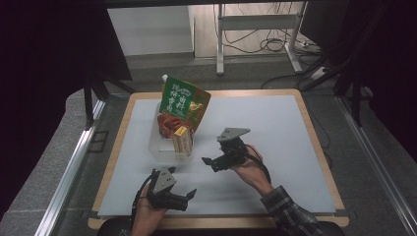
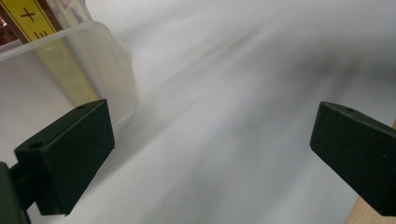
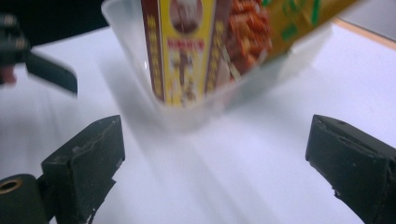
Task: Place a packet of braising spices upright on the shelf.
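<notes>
Clear plastic tub [image 1: 164,147] with the yellow box [image 1: 182,140] and green pouch [image 1: 185,103] sits on the white mat [image 1: 275,128], wood-edged table over grey floor. Right gripper [image 1: 209,162] just beside the tub, jaws wide apart, nothing between. Left gripper [image 1: 192,193] near the tub, low, also apart and empty.

tub [image 1: 156,147]: clear plastic | pouch [image 1: 186,104]: glossy | box [image 1: 182,141]: printed card | mat [image 1: 275,123]: matt
</notes>
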Demonstrator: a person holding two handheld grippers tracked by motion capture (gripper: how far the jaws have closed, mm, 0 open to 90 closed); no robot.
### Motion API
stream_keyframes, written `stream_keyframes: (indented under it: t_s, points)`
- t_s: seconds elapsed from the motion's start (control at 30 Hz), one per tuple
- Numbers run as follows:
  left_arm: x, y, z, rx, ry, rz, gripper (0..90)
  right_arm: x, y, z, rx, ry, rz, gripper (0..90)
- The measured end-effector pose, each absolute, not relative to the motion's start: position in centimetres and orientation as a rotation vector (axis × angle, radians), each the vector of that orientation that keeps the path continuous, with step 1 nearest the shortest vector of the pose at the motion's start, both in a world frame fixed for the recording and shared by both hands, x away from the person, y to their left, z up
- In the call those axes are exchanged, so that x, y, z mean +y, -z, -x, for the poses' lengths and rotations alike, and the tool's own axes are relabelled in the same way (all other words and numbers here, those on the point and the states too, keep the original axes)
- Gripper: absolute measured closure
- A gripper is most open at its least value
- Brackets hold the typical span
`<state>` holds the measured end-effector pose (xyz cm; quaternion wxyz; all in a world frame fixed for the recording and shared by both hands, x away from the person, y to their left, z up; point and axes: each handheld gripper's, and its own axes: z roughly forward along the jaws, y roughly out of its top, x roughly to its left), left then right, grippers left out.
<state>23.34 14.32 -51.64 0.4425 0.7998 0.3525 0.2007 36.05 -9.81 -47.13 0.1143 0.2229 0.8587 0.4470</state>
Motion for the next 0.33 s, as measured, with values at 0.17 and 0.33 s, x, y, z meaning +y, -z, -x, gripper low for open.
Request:
stream_keyframes:
  t_s: [0.17,0.33]
  points:
    - [14.3,51.8,-23.4,0.883,-0.496,-1.986,0.0,-12.6,48.0,-35.4,2.514,-1.267,-0.709,4.7]
    - [14.4,51.7,-23.6,0.887,-0.498,-1.982,0.0,-13.5,49.0,-35.8,2.533,-1.257,-0.746,4.7]
